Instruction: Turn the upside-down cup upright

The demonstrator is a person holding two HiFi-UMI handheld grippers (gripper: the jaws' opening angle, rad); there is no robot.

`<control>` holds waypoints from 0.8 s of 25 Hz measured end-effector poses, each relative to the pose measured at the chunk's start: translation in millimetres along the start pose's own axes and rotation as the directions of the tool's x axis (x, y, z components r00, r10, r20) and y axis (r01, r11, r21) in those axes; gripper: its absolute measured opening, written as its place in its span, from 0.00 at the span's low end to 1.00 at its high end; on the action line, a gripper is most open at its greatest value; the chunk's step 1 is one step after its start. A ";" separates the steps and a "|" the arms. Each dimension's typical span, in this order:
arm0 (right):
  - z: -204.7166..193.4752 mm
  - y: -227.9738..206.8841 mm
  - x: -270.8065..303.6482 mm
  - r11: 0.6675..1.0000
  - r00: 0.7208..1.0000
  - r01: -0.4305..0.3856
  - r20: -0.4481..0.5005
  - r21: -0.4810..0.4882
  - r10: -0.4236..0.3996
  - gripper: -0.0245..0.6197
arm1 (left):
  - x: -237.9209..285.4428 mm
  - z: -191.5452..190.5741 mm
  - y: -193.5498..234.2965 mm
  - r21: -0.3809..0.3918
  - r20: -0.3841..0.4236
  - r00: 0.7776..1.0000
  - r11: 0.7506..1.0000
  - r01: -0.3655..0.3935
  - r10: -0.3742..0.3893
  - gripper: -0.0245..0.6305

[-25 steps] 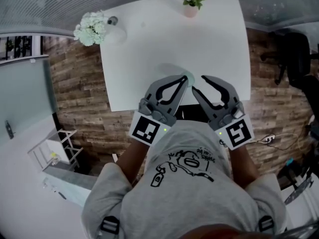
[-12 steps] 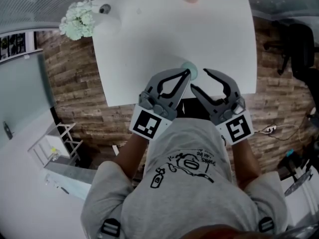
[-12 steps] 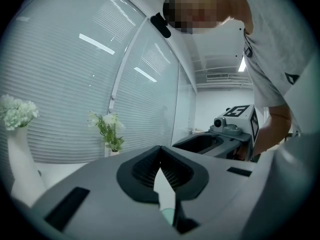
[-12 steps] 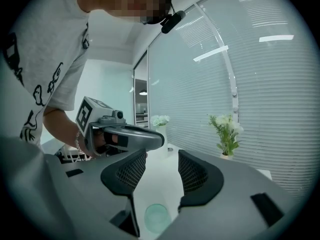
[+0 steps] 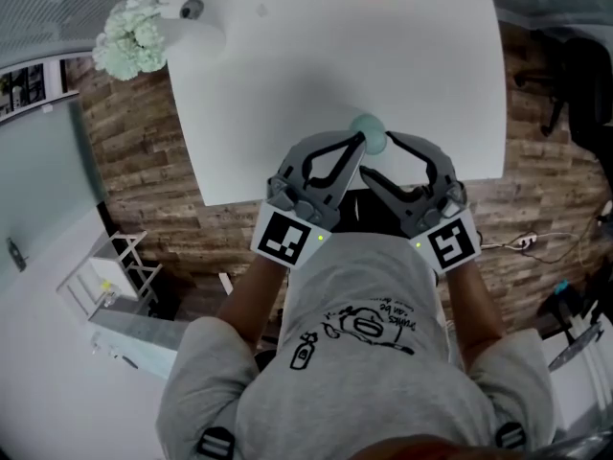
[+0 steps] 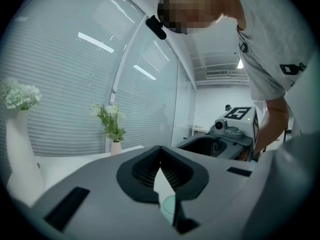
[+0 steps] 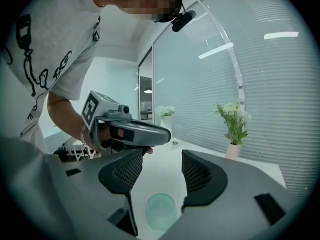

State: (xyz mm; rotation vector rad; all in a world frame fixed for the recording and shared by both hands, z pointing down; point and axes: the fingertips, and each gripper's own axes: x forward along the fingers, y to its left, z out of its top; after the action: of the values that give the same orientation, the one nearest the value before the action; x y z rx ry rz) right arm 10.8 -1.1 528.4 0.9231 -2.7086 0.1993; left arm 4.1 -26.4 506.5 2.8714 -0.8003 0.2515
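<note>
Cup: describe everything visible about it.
The cup is small, pale green and translucent, plastic or glass by its look. It stands near the front edge of the white table, apparently mouth down. It shows in the gap between the jaws of the right gripper, which have just been opening; no jaw seems to touch it.

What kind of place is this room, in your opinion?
Probably an office or a showroom-like meeting room. A plain white table stands on wood-look flooring, a dark office chair is beside it, and a curved wall is covered by slatted blinds.
</note>
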 end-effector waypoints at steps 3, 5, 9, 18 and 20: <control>-17.3 1.4 4.7 1.000 0.999 -0.017 -0.028 -0.010 0.017 0.43 | 5.3 -13.1 -0.2 -0.010 -0.014 1.000 1.000 0.009 -0.010 0.04; -27.6 2.0 7.2 1.000 0.999 -0.019 -0.042 -0.017 0.018 0.43 | 6.5 -20.9 -1.0 -0.016 -0.018 1.000 1.000 0.014 -0.015 0.04; -43.3 0.8 12.1 0.999 0.999 -0.019 -0.050 -0.028 0.017 0.45 | 6.4 -35.7 1.8 -0.036 -0.024 1.000 0.999 0.004 -0.005 0.04; -77.3 3.1 17.5 1.000 0.998 -0.015 -0.062 -0.011 0.014 0.49 | 6.9 -60.4 2.4 -0.034 -0.025 1.000 0.999 -0.010 0.009 0.04; -84.5 4.2 18.9 1.000 0.998 -0.013 -0.065 -0.005 0.013 0.50 | 6.5 -65.9 2.4 -0.041 -0.026 1.000 0.999 -0.016 0.015 0.04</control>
State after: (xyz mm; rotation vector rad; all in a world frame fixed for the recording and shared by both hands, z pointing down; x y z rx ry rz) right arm 11.7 9.5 614.4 0.8819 -2.6552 0.2201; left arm 0.4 -19.2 572.3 2.8191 -0.8137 0.2694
